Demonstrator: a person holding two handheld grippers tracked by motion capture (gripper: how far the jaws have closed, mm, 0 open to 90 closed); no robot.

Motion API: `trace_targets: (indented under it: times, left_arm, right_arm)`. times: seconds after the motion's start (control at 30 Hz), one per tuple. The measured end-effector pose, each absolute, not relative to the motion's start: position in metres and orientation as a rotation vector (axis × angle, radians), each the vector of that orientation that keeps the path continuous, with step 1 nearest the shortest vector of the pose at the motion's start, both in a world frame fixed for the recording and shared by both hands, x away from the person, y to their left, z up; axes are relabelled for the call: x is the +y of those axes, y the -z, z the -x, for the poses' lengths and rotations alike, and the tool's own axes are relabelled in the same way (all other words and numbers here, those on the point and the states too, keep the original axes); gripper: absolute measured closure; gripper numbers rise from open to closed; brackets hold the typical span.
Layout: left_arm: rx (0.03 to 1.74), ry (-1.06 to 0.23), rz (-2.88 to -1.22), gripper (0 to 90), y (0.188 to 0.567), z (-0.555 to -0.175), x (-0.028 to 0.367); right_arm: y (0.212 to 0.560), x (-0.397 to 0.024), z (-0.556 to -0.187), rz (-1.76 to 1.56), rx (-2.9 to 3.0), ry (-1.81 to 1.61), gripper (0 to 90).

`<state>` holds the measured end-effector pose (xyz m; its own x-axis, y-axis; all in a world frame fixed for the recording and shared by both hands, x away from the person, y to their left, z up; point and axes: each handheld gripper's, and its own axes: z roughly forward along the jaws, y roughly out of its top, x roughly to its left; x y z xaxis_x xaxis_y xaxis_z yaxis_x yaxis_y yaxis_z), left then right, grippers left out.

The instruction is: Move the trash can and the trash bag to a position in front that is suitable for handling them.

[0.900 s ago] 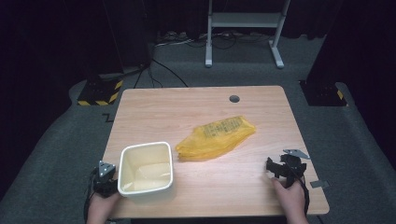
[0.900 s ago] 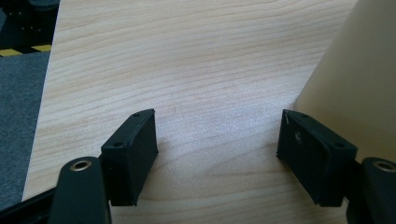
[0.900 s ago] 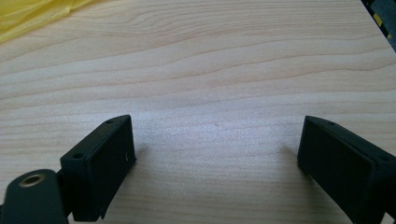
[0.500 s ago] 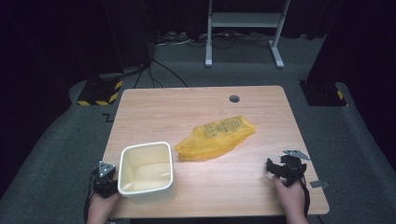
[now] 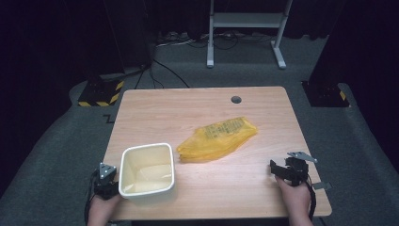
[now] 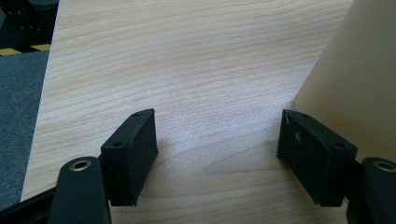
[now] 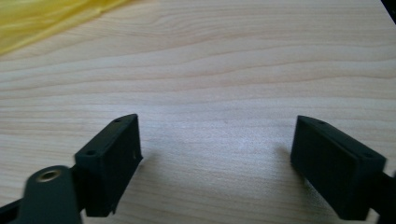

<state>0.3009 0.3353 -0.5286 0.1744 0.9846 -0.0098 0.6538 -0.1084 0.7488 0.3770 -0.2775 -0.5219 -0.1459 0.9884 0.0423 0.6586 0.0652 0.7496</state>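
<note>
A yellow plastic bag (image 5: pixel 218 139) lies flat near the middle of the wooden table (image 5: pixel 197 110). Its edge shows at the top left of the right gripper view, yellow bag (image 7: pixel 42 18). A cream square tub (image 5: pixel 147 169) stands empty at the front left; its wall (image 6: pixel 359 88) rises at the right of the left gripper view. My left gripper (image 5: pixel 106 181) rests just left of the tub, open, with bare wood between its jaws (image 6: pixel 217 151). My right gripper (image 5: pixel 288 169) sits at the front right, open over bare wood (image 7: pixel 217 156), apart from the bag.
A round cable hole (image 5: pixel 236 100) lies near the table's far edge. Beyond the table are grey floor, cables, a white metal stand (image 5: pixel 244 28) and a black-and-yellow striped base (image 5: pixel 101 92). The table's left edge (image 6: pixel 44 88) is close to my left gripper.
</note>
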Motion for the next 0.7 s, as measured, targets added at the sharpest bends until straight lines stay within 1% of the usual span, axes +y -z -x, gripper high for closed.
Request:
trace_targets:
  times: [0.03,0.13,0.23,0.3,0.33,0.37,0.47,0.57,0.6,0.7]
  left_arm:
    - [1.547,-0.685,-1.834,28.4,0.529,-0.301,0.335]
    - [1.55,-0.676,-1.83,28.0,0.528,-0.3,0.336]
    - [1.549,-0.682,-1.83,28.1,0.529,-0.3,0.335]
    - [1.547,-0.68,-1.831,27.9,0.528,-0.3,0.336]
    - [1.547,-0.68,-1.831,27.9,0.528,-0.3,0.336]
    - [1.548,-0.679,-1.83,27.8,0.528,-0.3,0.336]
    - [1.545,-0.674,-1.83,27.6,0.528,-0.3,0.336]
    - [1.544,-0.66,-1.823,26.7,0.529,-0.301,0.337]
    - [1.543,-0.659,-1.823,26.6,0.529,-0.301,0.337]
    - [1.542,-0.659,-1.824,26.5,0.529,-0.301,0.337]
  right_arm:
    - [0.52,-0.275,-0.373,-1.605,1.855,-0.913,21.7]
    - [0.519,-0.265,-0.368,-1.544,1.896,-0.945,24.1]
    - [0.516,-0.252,-0.365,-1.49,1.932,-0.98,28.8]
    - [0.513,-0.242,-0.363,-1.459,1.953,-1.016,34.3]
    - [0.513,-0.242,-0.363,-1.459,1.953,-1.016,34.3]
    - [0.51,-0.23,-0.361,-1.401,1.983,-1.036,40.6]
    - [0.508,-0.22,-0.361,-1.364,2.013,-1.035,44.3]
    - [0.51,-0.199,-0.364,-1.333,2.065,-1.03,52.3]
    - [0.51,-0.195,-0.365,-1.331,2.067,-1.045,54.0]
    - [0.509,-0.183,-0.367,-1.317,2.069,-1.061,54.5]
